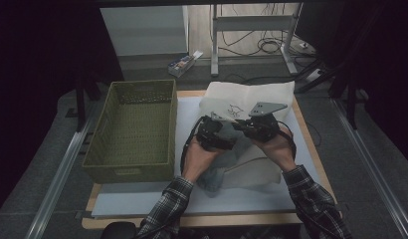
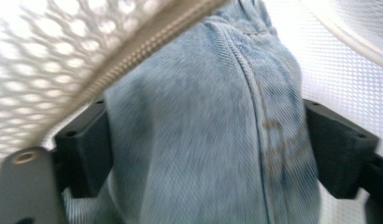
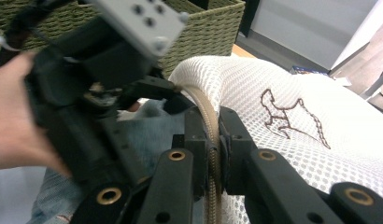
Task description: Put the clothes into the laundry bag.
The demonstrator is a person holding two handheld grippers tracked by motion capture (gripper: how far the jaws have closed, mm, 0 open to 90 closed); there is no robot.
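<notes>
Right tongs (image 3: 213,140) pinch the zip edge of the white mesh bag (image 1: 252,97), which lies mid-surface (image 1: 142,199) right of the green basket (image 1: 135,129), long axis running away from the person, mouth toward them. Left tongs (image 2: 199,149) stand spread around the folded jeans (image 2: 199,116) at the bag mouth, pads not visibly pressing; the jeans' seam runs along the jaws into the bag.

The high view is dim and underexposed — black at both sides, with the brightest patch on the floor beyond the tabletop (image 1: 142,199). The left gripper view is bright, its white mesh (image 2: 49,51) nearly washed out, the denim (image 2: 199,130) soft with blur, perhaps from closeness. The right gripper view is evenly lit — near parts are slightly out of focus.
</notes>
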